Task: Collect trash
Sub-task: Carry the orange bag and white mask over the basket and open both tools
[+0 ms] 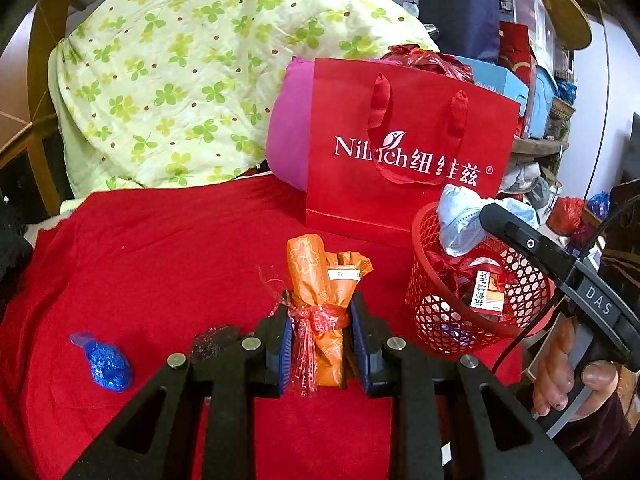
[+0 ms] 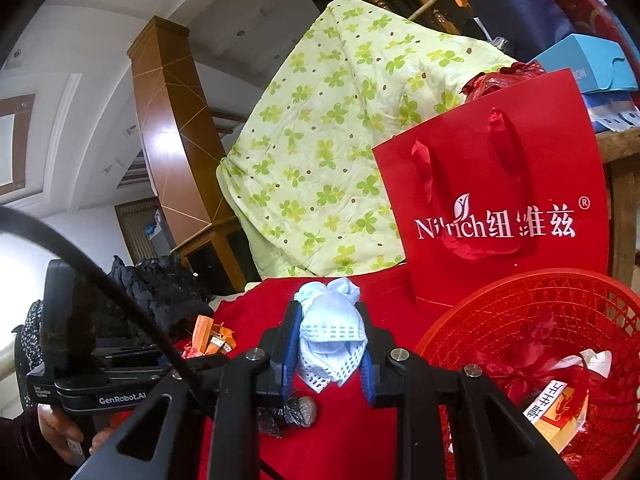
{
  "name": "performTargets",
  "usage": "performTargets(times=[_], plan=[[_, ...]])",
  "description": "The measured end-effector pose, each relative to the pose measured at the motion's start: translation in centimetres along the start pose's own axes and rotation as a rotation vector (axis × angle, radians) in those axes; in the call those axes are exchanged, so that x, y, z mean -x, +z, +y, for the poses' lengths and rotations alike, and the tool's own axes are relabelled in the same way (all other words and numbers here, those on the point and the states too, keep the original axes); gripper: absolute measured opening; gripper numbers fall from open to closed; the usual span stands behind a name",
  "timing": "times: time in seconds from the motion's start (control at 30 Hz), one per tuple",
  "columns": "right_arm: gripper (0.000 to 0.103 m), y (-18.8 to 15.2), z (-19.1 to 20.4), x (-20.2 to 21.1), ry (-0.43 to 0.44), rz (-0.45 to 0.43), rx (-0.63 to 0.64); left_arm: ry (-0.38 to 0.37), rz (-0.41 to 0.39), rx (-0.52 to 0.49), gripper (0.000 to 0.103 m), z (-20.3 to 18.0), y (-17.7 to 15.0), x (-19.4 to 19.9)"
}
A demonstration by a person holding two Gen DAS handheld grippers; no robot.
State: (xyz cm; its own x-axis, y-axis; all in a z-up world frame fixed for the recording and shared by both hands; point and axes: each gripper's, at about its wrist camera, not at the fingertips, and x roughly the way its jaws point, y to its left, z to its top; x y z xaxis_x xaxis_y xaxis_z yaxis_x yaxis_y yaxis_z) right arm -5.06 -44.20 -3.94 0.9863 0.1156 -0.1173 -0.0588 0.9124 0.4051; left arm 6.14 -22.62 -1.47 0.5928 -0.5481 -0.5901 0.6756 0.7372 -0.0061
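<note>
My left gripper (image 1: 320, 320) is shut on an orange wrapper bundle (image 1: 310, 272) tangled with red crinkly plastic, held just above the red cloth (image 1: 160, 260). My right gripper (image 2: 330, 340) is shut on a crumpled light blue face mask (image 2: 332, 328). In the left wrist view that mask (image 1: 456, 220) hangs over the rim of a red mesh basket (image 1: 436, 320). The basket (image 2: 520, 312) holds red wrappers and a small medicine box (image 2: 556, 412). A blue foil wrapper (image 1: 106, 364) and a dark wrapper (image 2: 288, 412) lie on the cloth.
A red paper gift bag (image 1: 400, 128) stands upright behind the basket, against a pink cushion (image 1: 288, 132). A green clover quilt (image 1: 180, 60) is heaped at the back. Boxes and bags crowd shelves at right. A person's hand (image 1: 560, 372) grips the right tool's handle.
</note>
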Motion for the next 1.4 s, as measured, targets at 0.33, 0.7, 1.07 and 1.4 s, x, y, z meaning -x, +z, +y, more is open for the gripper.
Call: performTargets(times=[0.33,0.7,1.07,1.4], plan=[[0.027,0.2,-0.6,0.8,-0.013,-0.014,-0.013,0.036,-0.016,-0.062,0.028,-2.3,0.7,-0.1],[0.027,0.2,-1.4,2.2,-0.034,-0.037,-0.036,0.079,-0.032,-0.129,0.028,-4.5,1.1,-0.3],[0.027,0.6,-2.3,3.1,-0.054,-0.056,-0.065,0.101,-0.054,-0.205,0.028,-7.1,1.7,-0.5],[0.027,0.6,-3.2,4.2,-0.076,-0.069,-0.086,0.089,-0.055,-0.234,0.028,-8.6,2.3,-1.1]])
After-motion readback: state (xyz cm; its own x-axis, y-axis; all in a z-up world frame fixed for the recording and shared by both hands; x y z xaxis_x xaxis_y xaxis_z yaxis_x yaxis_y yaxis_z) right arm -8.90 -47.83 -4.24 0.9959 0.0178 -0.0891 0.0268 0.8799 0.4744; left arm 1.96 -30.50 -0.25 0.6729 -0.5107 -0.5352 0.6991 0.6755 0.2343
